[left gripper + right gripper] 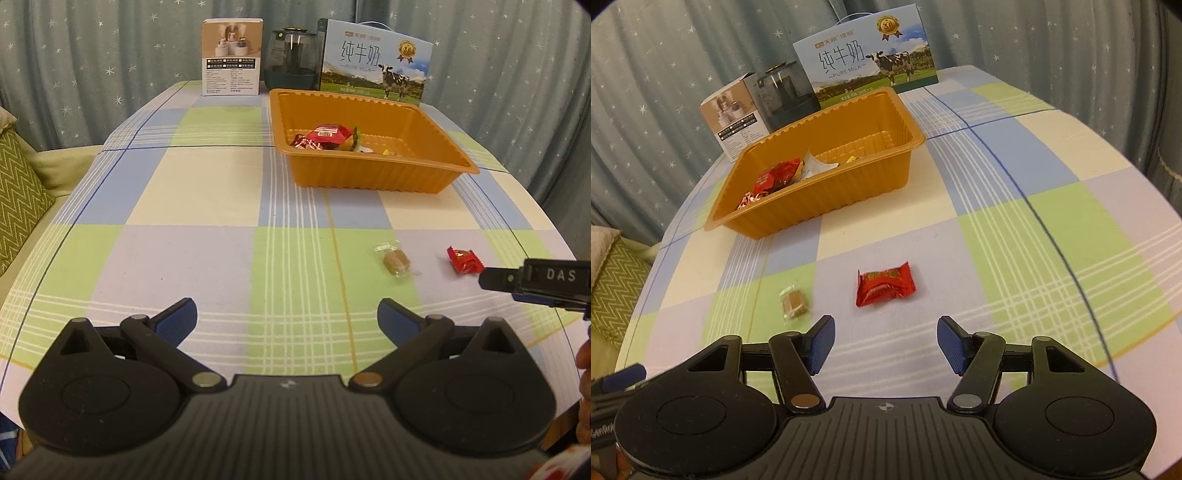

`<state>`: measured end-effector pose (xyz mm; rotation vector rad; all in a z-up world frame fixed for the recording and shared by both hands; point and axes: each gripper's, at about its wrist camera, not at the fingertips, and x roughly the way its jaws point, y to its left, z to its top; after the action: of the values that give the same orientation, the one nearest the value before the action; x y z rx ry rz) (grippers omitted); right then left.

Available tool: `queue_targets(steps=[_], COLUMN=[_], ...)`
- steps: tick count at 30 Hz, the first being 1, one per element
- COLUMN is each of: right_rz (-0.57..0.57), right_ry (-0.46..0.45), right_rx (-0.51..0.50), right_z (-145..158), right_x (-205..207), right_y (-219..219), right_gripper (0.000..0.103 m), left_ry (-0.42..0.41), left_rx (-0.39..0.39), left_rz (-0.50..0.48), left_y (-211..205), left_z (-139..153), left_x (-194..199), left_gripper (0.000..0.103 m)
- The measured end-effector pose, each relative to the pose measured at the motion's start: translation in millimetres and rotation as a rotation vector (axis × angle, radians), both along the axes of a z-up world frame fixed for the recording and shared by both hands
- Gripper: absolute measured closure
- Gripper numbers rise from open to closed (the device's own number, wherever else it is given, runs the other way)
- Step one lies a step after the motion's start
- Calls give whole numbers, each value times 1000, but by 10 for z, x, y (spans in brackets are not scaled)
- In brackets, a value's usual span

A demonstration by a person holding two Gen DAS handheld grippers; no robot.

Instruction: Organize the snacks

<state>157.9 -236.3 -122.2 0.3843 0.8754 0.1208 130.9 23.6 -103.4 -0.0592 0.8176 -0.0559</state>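
Red candy (pixel 885 283) | flat on tablecloth, long axis crosswise | both grippers' jaws apart, empty

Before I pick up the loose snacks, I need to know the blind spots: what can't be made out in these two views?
- Tray contents: in both views the near wall hides the lower snacks, so no count is possible.
- Clear-wrapped candy: blurred in the right view, too small to identify in the left.
- Right hand-held gripper: in the left view, cut off by the right edge.
- Left hand-held gripper: in the right view, only a sliver at the left edge.
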Motion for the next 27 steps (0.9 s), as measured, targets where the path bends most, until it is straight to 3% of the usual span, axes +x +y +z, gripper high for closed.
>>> queue_targets(steps=[12,15,20,24,27], right_rz=[-16,-18,45,93,108], right_ry=[8,-1,-26,-59,-70], right_rx=[65,42,-98,-254,-295], right_z=[-176,-174,-186,-245,-281], right_x=[405,488,530,468,454], right_y=[107,142,309,426,441], right_gripper=[41,41,42,64,74], left_ry=[12,14,19,18,18], left_rx=[-22,-29,-37,-44,-51], left_rz=[14,16,17,17,15], left_y=[75,91,115,115,112], left_z=[-76,-92,-120,-121,-121], left_x=[118,132,157,161,155], left_gripper=[0,0,0,0,0])
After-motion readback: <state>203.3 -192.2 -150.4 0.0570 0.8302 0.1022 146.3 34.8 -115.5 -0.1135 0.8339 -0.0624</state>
